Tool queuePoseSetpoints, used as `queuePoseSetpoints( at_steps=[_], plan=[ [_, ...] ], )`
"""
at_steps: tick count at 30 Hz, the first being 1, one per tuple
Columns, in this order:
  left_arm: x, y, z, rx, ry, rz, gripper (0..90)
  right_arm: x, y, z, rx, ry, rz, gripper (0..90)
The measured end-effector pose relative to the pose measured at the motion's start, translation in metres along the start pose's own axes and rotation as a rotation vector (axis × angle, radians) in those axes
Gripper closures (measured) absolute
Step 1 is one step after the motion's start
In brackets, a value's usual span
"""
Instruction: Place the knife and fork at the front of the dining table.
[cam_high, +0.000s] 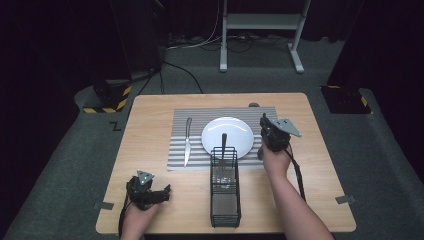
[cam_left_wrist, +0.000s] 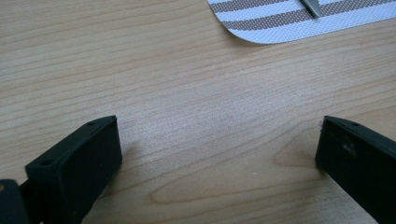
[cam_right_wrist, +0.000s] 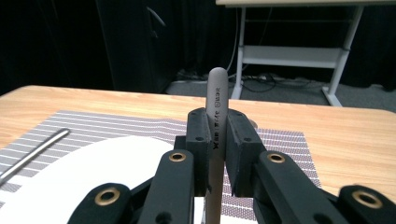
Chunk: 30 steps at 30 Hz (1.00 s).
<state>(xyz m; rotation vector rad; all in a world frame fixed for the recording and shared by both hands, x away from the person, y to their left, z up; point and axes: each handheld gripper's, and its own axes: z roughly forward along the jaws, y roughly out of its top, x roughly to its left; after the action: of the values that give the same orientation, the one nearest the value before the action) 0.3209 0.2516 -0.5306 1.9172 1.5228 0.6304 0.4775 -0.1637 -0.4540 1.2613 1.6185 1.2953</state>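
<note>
2 jaws of the right gripper (cam_right_wrist: 215, 140) are clamped on a grey utensil handle (cam_right_wrist: 217, 93), which stands upright between them. Left gripper (cam_left_wrist: 217, 154) jaws gape wide over bare worktop (cam_left_wrist: 187, 93), holding nothing.

Knife (cam_high: 187, 142) left of plate (cam_high: 240, 131), both on placemat (cam_high: 197, 116); basket (cam_high: 225, 205) nearer

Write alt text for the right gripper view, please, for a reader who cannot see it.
The right gripper is shut on an upright grey utensil handle. Below lie a white plate and striped placemat on the wooden table.
</note>
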Motion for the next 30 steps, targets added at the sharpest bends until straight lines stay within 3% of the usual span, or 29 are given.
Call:
queuePoseSetpoints(
  at_steps=[19,30],
  plan=[
    [0.000,0.000,0.000,0.000,0.001,0.000,0.6,-0.005,-0.014,0.072,0.187,-0.043,0.044,81.1],
    [0.000,0.000,0.000,-0.002,0.001,-0.001,0.7,-0.008,-0.016,0.087,0.261,-0.057,0.057,81.2]
  ],
)
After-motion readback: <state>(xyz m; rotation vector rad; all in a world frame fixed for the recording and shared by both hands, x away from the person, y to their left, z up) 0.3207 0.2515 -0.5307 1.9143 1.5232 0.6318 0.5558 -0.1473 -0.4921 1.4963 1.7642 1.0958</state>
